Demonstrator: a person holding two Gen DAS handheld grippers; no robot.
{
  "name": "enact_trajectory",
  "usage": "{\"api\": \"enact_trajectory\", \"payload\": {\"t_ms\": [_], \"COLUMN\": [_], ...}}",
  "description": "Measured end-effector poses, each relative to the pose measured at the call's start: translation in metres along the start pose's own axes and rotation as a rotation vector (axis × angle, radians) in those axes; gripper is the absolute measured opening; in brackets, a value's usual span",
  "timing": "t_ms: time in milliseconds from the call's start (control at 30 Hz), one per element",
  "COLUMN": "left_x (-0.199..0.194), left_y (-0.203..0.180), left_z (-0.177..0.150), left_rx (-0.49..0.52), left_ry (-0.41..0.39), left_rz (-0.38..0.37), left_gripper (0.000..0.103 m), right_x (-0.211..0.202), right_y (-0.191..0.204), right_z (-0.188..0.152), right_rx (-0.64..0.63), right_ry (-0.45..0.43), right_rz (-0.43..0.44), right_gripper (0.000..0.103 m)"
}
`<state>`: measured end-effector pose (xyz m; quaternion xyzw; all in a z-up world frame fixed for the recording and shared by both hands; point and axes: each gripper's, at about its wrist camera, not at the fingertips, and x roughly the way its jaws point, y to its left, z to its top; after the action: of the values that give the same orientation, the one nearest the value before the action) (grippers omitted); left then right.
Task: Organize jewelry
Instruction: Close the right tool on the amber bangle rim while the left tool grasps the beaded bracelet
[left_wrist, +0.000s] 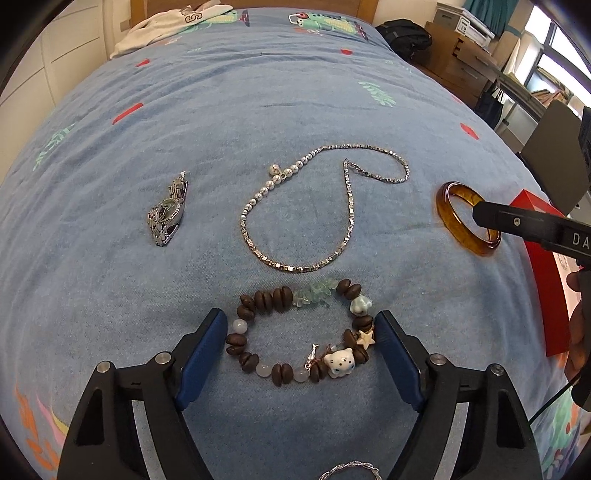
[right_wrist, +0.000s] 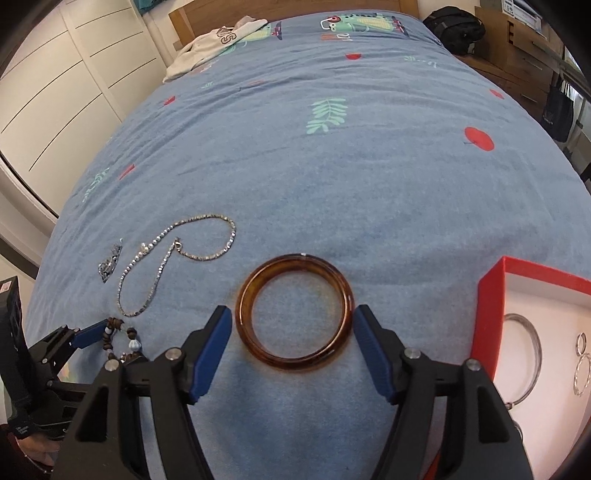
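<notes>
My left gripper (left_wrist: 301, 338) is open, its blue pads either side of a brown bead bracelet (left_wrist: 258, 306) with a white cat charm on the blue bedspread. Beyond it lie a silver necklace (left_wrist: 347, 199) and a silver watch (left_wrist: 168, 214). My right gripper (right_wrist: 291, 330) is open, its pads straddling an amber bangle (right_wrist: 255, 345) without squeezing it; the bangle also shows in the left wrist view (left_wrist: 448, 216). A red box (right_wrist: 491, 291) with a white lining at the right holds silver hoops (right_wrist: 581, 354) and a silver bangle (right_wrist: 533, 339).
A grey sweatshirt (right_wrist: 214, 40) lies at the far end of the bed by the wooden headboard. A white wardrobe (right_wrist: 55, 92) stands left, a black bag (right_wrist: 454, 26) and wooden drawers (right_wrist: 517, 55) right. A twisted silver bracelet (left_wrist: 351, 470) lies below the left gripper.
</notes>
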<state>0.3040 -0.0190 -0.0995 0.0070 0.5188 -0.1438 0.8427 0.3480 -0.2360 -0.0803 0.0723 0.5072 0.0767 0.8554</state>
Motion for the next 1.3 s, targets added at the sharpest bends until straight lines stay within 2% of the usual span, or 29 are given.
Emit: {"api": "enact_trajectory", "payload": {"t_ms": [400,667,833,900,933,967,1000,1067,1133,1300], "left_x": [0.001,0.002,0.005,0.005,0.005,0.004,0.003,0.002,0.000,-0.010], "left_y": [0.001,0.000,-0.005,-0.008,-0.009,-0.010,-0.010,-0.009,-0.007,0.001], "left_z": [0.001,0.000,0.002,0.001,0.001,0.000,0.000,0.000,0.002,0.002], "left_rx": [-0.014,-0.008,0.011,0.024,0.027,0.033,0.035,0.032,0.017,-0.022], "left_ry": [-0.006,-0.008,-0.007,-0.012,-0.014,-0.019,-0.022,-0.025,-0.021,-0.046], "left_rz": [-0.024,-0.018,0.020,0.040,0.045,0.053,0.056,0.039,0.021,-0.018], "left_gripper": [0.083,0.083,0.080,0.075,0.069,0.059,0.053,0.023,0.012,0.010], "right_x": [0.015,0.032,0.035,0.035,0.036,0.035,0.035,0.034,0.033,0.025], "right_y": [0.009,0.008,0.002,0.002,0.003,0.003,0.004,0.003,0.004,0.009], "right_z": [0.002,0.008,0.012,0.012,0.012,0.012,0.011,0.009,0.009,0.006], "right_rx": [-0.056,-0.041,0.004,0.001,-0.005,-0.010,-0.013,-0.018,-0.022,-0.050], "right_ry": [0.033,0.067,0.069,0.070,0.068,0.065,0.063,0.059,0.056,0.048], "right_rz": [-0.012,-0.018,0.007,0.008,0.005,0.001,0.000,-0.005,-0.005,0.003], "right_gripper": [0.081,0.082,0.082,0.082,0.081,0.080,0.079,0.077,0.077,0.077]}}
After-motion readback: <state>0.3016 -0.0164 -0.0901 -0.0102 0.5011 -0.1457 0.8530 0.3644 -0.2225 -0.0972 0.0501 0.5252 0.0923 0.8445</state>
